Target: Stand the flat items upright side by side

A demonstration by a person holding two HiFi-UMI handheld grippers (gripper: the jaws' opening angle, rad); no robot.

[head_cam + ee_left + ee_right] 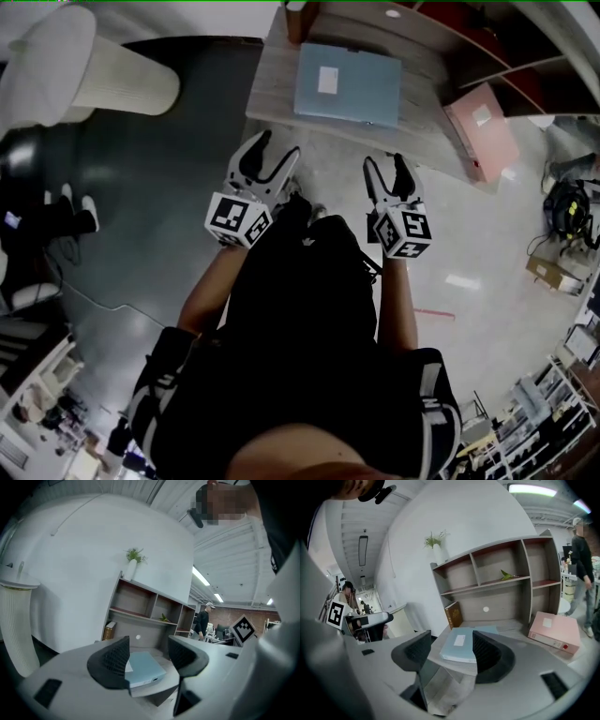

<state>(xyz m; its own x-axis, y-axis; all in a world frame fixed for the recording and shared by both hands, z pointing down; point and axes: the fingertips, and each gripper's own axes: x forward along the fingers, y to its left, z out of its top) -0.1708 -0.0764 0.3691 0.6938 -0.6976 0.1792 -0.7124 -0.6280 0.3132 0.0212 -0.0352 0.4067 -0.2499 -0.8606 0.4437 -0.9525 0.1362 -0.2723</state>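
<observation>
The blue folder lies flat, label up, on the wooden desk at the top centre of the head view. In each gripper view one jaw covers a part of it. Its spine faces the desk's front edge, so its long axis runs left to right. The pink folder is at the desk's right end; leaning or lying, I cannot tell. The left gripper and right gripper hang over the pale glossy floor, jaws wide and empty.
</observation>
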